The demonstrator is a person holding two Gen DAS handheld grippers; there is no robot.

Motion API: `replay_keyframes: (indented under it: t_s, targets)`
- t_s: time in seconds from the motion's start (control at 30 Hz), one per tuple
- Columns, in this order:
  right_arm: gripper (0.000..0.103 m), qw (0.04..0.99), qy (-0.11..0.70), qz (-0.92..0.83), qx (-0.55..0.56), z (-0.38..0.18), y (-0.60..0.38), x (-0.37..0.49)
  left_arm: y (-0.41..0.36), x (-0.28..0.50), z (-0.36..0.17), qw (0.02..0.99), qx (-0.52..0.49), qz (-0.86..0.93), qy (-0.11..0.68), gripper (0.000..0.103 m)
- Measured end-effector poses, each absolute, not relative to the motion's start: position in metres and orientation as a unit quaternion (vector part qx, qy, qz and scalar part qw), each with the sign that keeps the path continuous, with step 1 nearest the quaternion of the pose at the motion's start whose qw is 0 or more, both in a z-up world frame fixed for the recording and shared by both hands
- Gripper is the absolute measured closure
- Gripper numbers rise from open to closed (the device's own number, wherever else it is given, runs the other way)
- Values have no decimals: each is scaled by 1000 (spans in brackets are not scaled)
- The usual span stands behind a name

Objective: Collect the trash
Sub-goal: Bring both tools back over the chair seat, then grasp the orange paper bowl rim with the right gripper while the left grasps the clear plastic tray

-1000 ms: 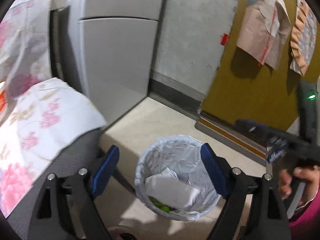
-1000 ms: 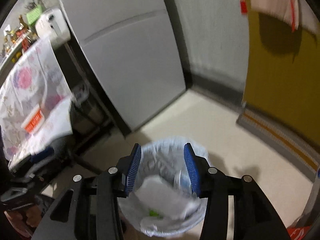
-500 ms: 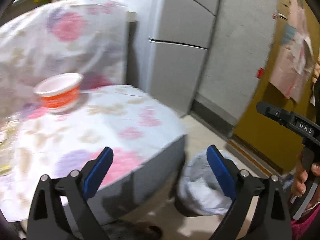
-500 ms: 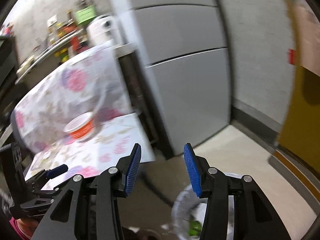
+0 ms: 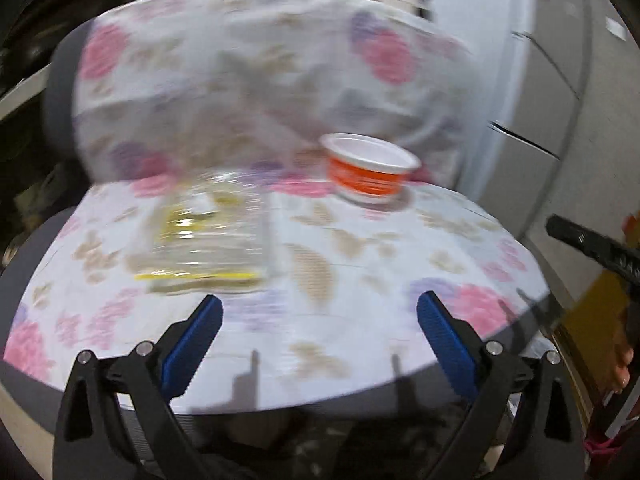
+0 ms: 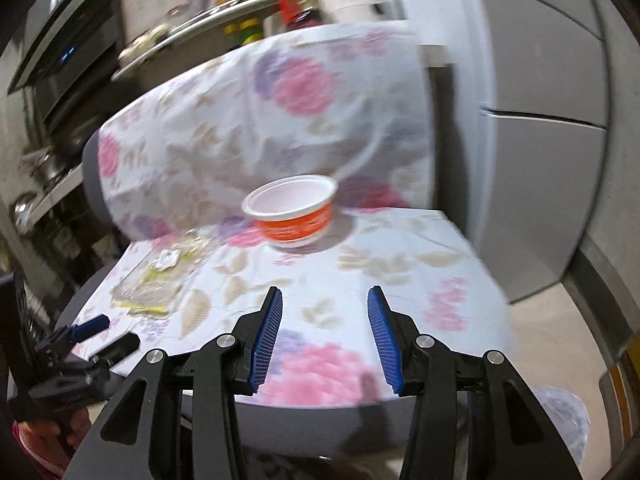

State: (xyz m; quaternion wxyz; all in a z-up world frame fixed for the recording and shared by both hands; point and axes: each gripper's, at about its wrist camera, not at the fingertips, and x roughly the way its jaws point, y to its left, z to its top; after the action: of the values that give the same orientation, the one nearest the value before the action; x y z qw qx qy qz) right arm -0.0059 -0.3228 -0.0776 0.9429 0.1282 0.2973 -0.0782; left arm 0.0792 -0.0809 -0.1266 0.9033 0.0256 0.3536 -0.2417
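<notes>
Chair seat (image 5: 360, 280) draped in thin white floral cloth (image 6: 280, 92), pink and purple blooms with tan leaves, running up over the rounded backrest; grey padded edge shows under the front hem.

Trash on the seat: a round plastic cup (image 5: 370, 172), orange printed wall, white rim and white inside, upright, empty as far as visible, sitting near the backrest. Well apart from it, toward the seat's other side, a flat crinkled clear plastic wrapper (image 5: 204, 240) with yellow print and a small white label, lying flat, glossy, blurred in the left view. In the right view the same cup (image 6: 292, 212) and wrapper (image 6: 160, 280).

Left gripper (image 5: 318, 336): black frame, ribbed blue pads, jaws spread very wide, having just opened further, nothing between them, hovering over the seat's front edge. Right gripper (image 6: 324, 332): same build, jaws about half apart, nothing held, pointing at the cup from the front.

Grey fridge (image 6: 552, 120) beside the chair. White crumpled bin liner (image 6: 568, 412) on the floor, lower right.
</notes>
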Motion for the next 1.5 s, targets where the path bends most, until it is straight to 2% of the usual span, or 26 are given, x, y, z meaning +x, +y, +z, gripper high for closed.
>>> replay_keyframes:
  t_s: [0.33, 0.47, 0.57, 0.6, 0.63, 0.7, 0.97, 1.07, 1.17, 1.23, 1.27, 1.3, 1.37, 1.5]
  targets:
    - [56, 940, 328, -38, 91, -92, -287, 64, 2, 158, -126, 921, -29, -125, 367, 10]
    - [56, 939, 330, -31, 87, -95, -285, 82, 5, 189, -136, 913, -37, -123, 386, 25]
    - [59, 937, 337, -29, 85, -99, -287, 96, 2, 210, -147, 904, -41, -128, 406, 44]
    - [59, 936, 341, -29, 84, -102, -288, 102, 1, 217, -151, 900, -41, -129, 413, 54]
    - [61, 935, 343, -29, 83, -102, -290, 107, -1, 224, -154, 896, -41, -133, 421, 58]
    - [71, 935, 344, -34, 75, -103, -292, 117, -4, 233, -157, 893, -40, -137, 426, 61]
    - [71, 925, 351, -92, 114, -110, -341, 181, -19, 256, -166, 891, -15, -136, 433, 62]
    - [70, 915, 361, -106, 146, -118, -359, 204, -21, 261, -172, 889, -7, -131, 438, 67]
    - [69, 902, 373, -105, 190, -127, -372, 219, -21, 265, -179, 885, -11, -129, 447, 76]
    - [72, 893, 379, -94, 226, -132, -376, 223, -19, 265, -180, 886, -16, -126, 447, 86]
    - [78, 892, 375, -91, 234, -132, -375, 222, -18, 264, -180, 886, -18, -125, 446, 91]
    - [87, 893, 373, -90, 235, -130, -374, 221, -18, 263, -179, 886, -22, -128, 445, 93]
    - [98, 898, 363, -86, 233, -122, -369, 213, -16, 259, -174, 888, -26, -131, 439, 97]
    - [98, 909, 341, -75, 229, -99, -361, 188, -10, 238, -154, 893, -54, -152, 419, 97]
